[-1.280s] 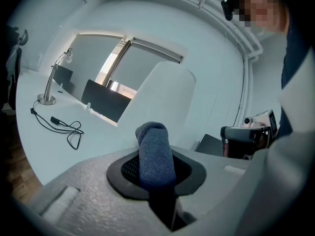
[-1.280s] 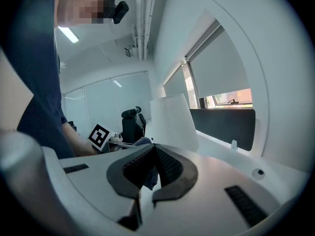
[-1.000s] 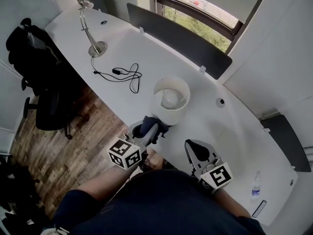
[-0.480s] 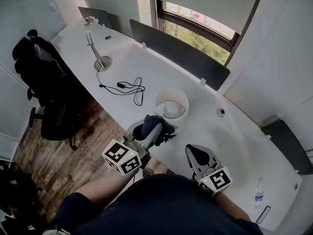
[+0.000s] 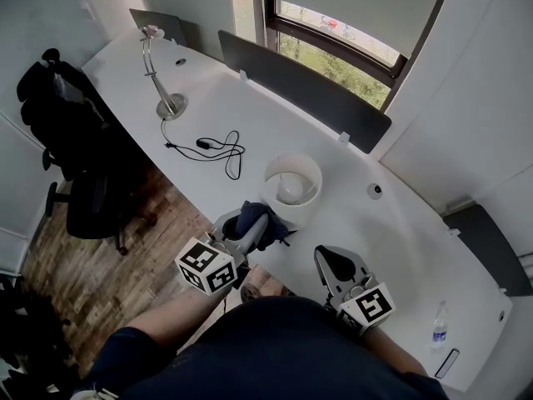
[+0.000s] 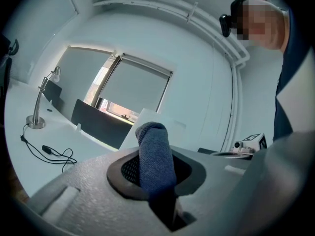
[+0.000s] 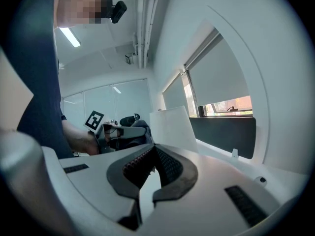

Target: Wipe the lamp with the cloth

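The lamp (image 5: 291,182), with a white drum shade and a bulb showing inside, stands near the desk's front edge. My left gripper (image 5: 255,223) is shut on a dark blue cloth (image 5: 260,220), which rests against the shade's lower left side. In the left gripper view the cloth (image 6: 154,161) sticks up between the jaws, with the white shade (image 6: 145,122) just behind it. My right gripper (image 5: 336,262) hovers to the lamp's right, jaws together and holding nothing. The right gripper view shows its own jaws (image 7: 153,150), the shade (image 7: 172,127) and the left gripper (image 7: 123,131).
A silver desk lamp (image 5: 158,65) stands at the desk's far left, and a black cable (image 5: 218,148) is coiled between the two lamps. A dark divider panel (image 5: 304,82) runs along the back. A black chair (image 5: 71,140) is left of the desk, and a water bottle (image 5: 439,322) at the far right.
The left gripper and cloth have shifted slightly along the shade's near side. The right gripper has stayed where it was. The head view has tilted a little.
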{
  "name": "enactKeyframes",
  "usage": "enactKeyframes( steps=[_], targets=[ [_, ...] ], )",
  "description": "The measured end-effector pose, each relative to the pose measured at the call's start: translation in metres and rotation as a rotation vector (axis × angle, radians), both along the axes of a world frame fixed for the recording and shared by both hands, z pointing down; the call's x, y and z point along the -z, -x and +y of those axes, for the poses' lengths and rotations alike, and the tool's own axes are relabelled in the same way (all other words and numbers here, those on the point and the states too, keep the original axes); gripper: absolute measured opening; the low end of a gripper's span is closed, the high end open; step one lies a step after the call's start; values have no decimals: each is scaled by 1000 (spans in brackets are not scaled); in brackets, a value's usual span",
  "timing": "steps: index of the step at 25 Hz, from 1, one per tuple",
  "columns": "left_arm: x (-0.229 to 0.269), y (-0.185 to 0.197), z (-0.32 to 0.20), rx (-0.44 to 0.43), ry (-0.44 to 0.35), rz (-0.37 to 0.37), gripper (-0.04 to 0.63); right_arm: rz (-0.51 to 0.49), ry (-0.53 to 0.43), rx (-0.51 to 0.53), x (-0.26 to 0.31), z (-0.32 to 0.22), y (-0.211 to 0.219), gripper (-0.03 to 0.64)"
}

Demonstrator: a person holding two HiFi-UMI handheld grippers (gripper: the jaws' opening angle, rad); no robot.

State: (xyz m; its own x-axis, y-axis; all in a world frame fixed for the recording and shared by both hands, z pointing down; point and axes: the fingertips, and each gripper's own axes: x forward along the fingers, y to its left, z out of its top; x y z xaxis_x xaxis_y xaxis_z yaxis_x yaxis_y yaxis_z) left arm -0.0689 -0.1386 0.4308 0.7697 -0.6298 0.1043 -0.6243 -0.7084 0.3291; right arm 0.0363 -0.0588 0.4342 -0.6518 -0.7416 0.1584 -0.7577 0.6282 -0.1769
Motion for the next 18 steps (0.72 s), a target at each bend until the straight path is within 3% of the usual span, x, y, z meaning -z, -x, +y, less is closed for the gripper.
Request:
enactKeyframes(
  steps=[7, 18],
  targets=[
    [-53, 8, -4, -3, 65, -112, 67, 9, 16, 18, -4, 0, 2, 11],
    [-99, 13, -6, 26, 121, -223, 67, -11, 11, 15, -5, -1, -14, 11]
  ],
)
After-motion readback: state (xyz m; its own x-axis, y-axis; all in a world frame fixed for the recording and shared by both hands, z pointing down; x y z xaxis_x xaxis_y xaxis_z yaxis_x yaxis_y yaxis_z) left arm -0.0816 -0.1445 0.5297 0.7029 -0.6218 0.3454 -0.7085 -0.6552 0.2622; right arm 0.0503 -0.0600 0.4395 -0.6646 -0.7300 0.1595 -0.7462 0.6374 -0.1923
